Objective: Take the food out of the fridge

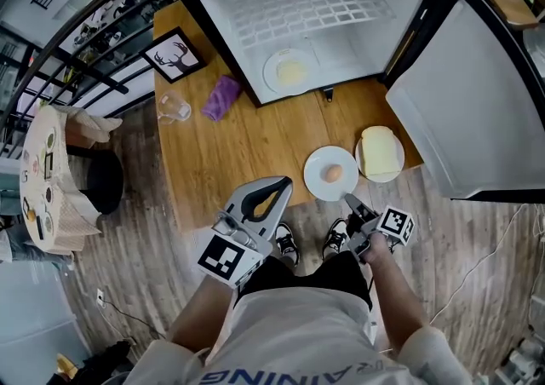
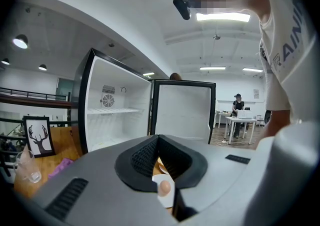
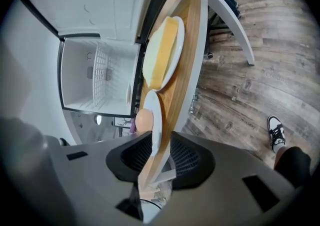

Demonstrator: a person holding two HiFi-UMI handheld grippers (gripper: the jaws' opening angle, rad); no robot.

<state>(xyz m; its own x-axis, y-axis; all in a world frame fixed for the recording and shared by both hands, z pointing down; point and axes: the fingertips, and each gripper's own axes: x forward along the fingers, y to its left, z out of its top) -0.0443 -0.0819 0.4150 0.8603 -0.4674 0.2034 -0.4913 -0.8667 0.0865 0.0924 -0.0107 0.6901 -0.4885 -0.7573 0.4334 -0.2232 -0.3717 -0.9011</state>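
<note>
Wooden tabletop [image 1: 255,145] fills the middle of the head view, with the white-lined fridge [image 1: 341,0] open at its far end and the fridge door [image 1: 460,111] standing out to the right, its far corner cut off by the frame. Inside the fridge an inner plate [image 1: 271,72] carries a pale food too washed out to name. Just in front of the fridge sit a white plate [image 1: 317,186] bearing an egg [image 1: 334,173] and, nearer the door, a second plate [image 1: 380,179] with a pale yellow slab [image 1: 381,152], which could be bread, cheese or butter. Left of the fridge lie a purple cloth [image 1: 221,97], a clear glass [image 1: 173,106] and a framed deer picture [image 1: 174,55]. The right gripper [image 1: 347,199] is at the white plate's rim on the side away from the fridge, and the left gripper [image 1: 285,181] hangs beside it. The person's torso hides the floor below them. Grey plank floor [image 1: 136,196] surrounds the table, and a round table [image 1: 43,162] is cut off at the picture's left edge. In the left gripper view the grey gripper body blocks the lower half. Its jaws are clenched tip to tip on nothing, and a slit behind the tips shows only a sliver of the egg [image 2: 164,187]. Past the fridge door a person [image 2: 238,107] stands at a desk under strip lights. The right gripper view is rolled sideways. There the jaws stand released, apart on either side of the white plate's [image 3: 156,107] rim and the tabletop's edge without clamping, and a sneaker [image 3: 276,132] shows on the floor.
</note>
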